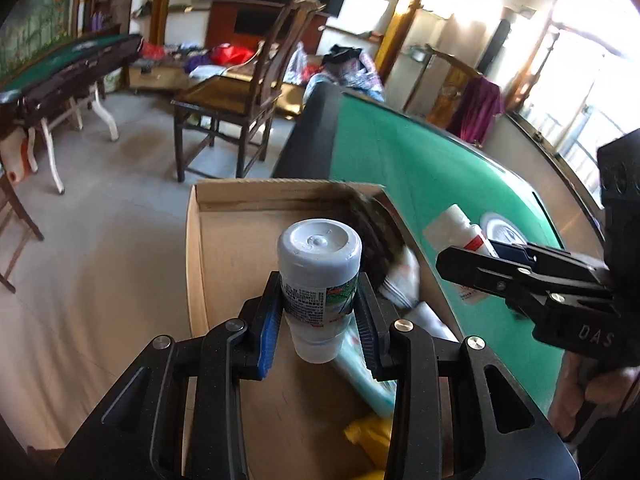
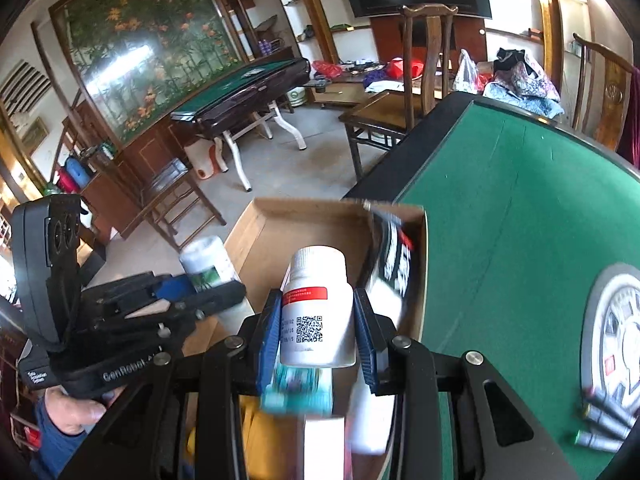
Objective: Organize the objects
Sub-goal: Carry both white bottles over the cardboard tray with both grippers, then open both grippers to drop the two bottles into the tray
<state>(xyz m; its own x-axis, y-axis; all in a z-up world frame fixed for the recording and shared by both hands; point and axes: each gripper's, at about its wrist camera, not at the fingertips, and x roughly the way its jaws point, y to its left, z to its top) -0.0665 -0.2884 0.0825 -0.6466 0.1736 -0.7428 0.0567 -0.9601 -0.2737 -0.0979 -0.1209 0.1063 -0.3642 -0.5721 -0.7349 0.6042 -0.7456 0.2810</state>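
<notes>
My left gripper (image 1: pixel 320 316) is shut on a white bottle with a green label (image 1: pixel 318 280) and holds it upright over the open cardboard box (image 1: pixel 224 248). My right gripper (image 2: pixel 316 330) is shut on a white pill bottle with a red band and QR code (image 2: pixel 318 308), also over the cardboard box (image 2: pixel 276 232). In the left wrist view the right gripper (image 1: pixel 480 264) shows at the right with its pill bottle (image 1: pixel 452 228). In the right wrist view the left gripper (image 2: pixel 216 296) shows at the left with its green-label bottle (image 2: pixel 206 264).
The box holds a teal packet (image 2: pixel 298 392), a yellow item (image 1: pixel 370 436), white packets (image 1: pixel 402 280) and a dark printed pack (image 2: pixel 394 264). It sits at the edge of a green felt table (image 2: pixel 500 208). Several markers (image 2: pixel 604 420) lie on the table. Wooden chairs (image 1: pixel 236 100) stand beyond.
</notes>
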